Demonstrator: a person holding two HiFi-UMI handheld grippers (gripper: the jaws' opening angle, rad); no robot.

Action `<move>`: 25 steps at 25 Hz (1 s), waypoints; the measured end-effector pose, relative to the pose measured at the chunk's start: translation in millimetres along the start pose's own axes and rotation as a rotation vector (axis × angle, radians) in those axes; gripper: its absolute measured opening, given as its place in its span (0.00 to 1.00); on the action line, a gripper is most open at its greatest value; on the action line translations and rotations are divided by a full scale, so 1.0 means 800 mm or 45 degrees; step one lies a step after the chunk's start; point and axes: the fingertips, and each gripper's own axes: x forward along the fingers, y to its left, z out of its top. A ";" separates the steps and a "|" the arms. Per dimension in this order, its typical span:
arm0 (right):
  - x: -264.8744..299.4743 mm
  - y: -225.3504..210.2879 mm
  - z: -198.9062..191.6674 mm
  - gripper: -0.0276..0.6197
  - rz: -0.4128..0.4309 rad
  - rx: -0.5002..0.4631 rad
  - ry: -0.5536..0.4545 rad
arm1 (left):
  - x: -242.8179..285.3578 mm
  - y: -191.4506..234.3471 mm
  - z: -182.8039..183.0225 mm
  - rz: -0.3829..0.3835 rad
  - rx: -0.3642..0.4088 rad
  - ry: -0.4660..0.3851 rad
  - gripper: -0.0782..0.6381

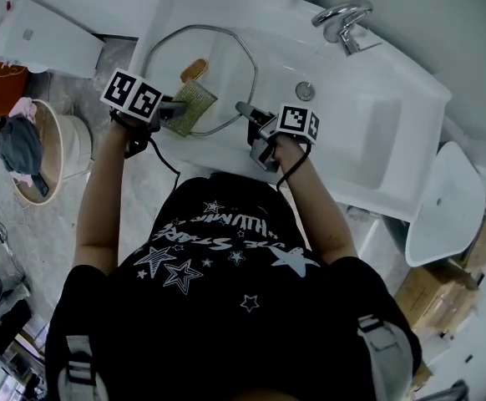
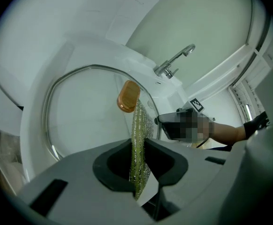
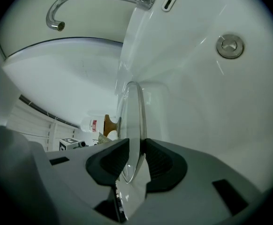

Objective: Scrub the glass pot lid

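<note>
This looks like a wash room in a home. There is a big white sink [image 1: 377, 132] with a shiny tap [image 1: 343, 19] and a round drain [image 1: 305, 90]. A tub [image 1: 72, 136] with cloths [image 1: 17, 144] in it and brown boxes [image 1: 439, 295] stand on the floor nearby.

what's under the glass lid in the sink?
Through the glass lid only the white sink shows. The scrub pad in the left gripper and the lid's amber knob cover a patch near the centre; what lies under them cannot be seen.

Left gripper [image 1: 174, 109] clamped, pitched down; right gripper [image 1: 245, 110] clamped, nearer level
</note>
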 end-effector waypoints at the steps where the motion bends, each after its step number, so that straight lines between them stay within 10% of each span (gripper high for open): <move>1: 0.000 0.000 0.000 0.20 -0.002 -0.001 -0.003 | -0.003 0.003 -0.003 0.000 -0.010 -0.006 0.21; 25: -0.001 0.001 0.000 0.21 -0.071 -0.020 -0.116 | -0.032 0.015 -0.028 -0.001 -0.037 -0.138 0.21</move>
